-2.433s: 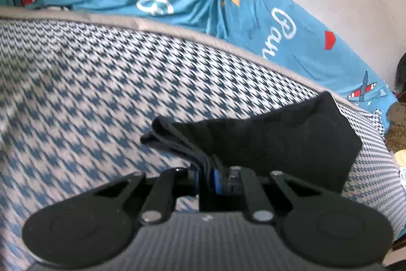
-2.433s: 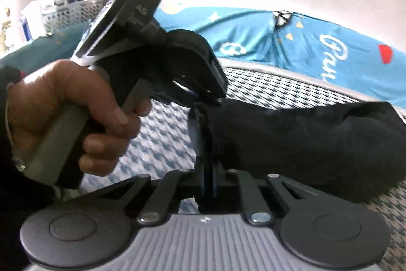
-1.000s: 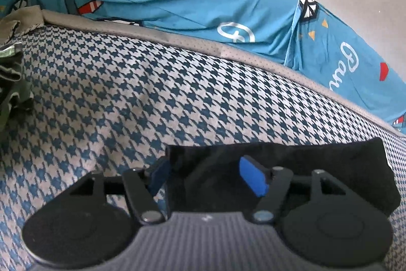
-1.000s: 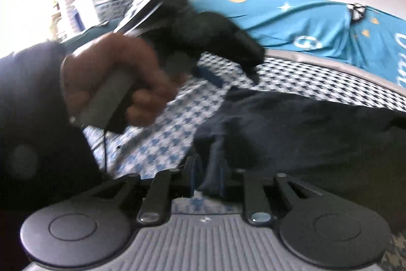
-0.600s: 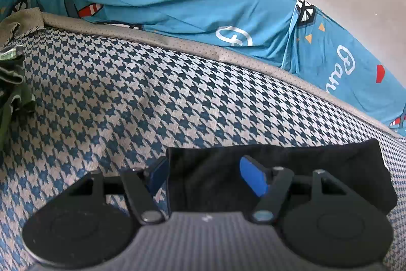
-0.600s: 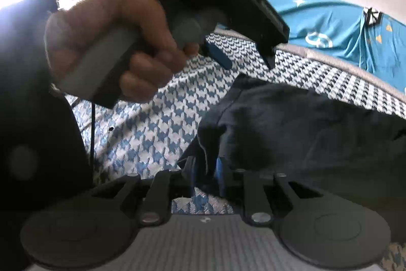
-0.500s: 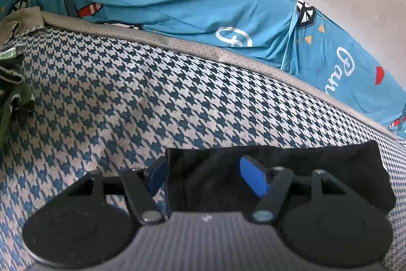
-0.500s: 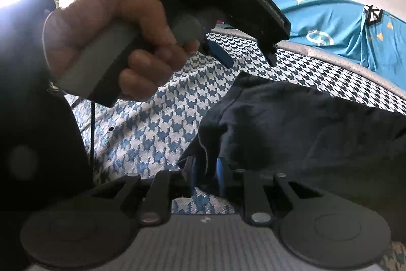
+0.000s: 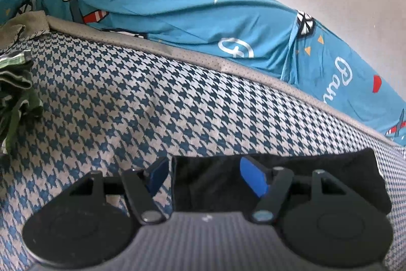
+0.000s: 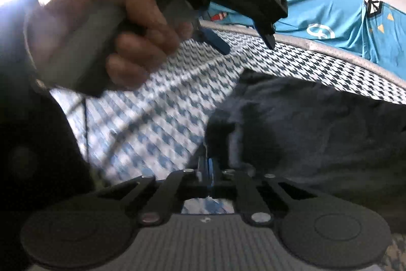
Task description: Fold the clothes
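left gripper (image 9: 206, 175) – fingers spread | right gripper (image 10: 208, 166) – pinching black garment (image 10: 317, 128) | green clothes (image 9: 15, 83) aside

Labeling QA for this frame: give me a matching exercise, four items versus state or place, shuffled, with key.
Column 1:
1. left tongs
2. right tongs
3. black garment
4. green clothes

Column 2:
A. shut on dark cloth
B. heaped at the far left edge of the left wrist view
C. open, raised above the bed
D. lying on the houndstooth cover

Pairs: 1-C, 2-A, 3-D, 4-B
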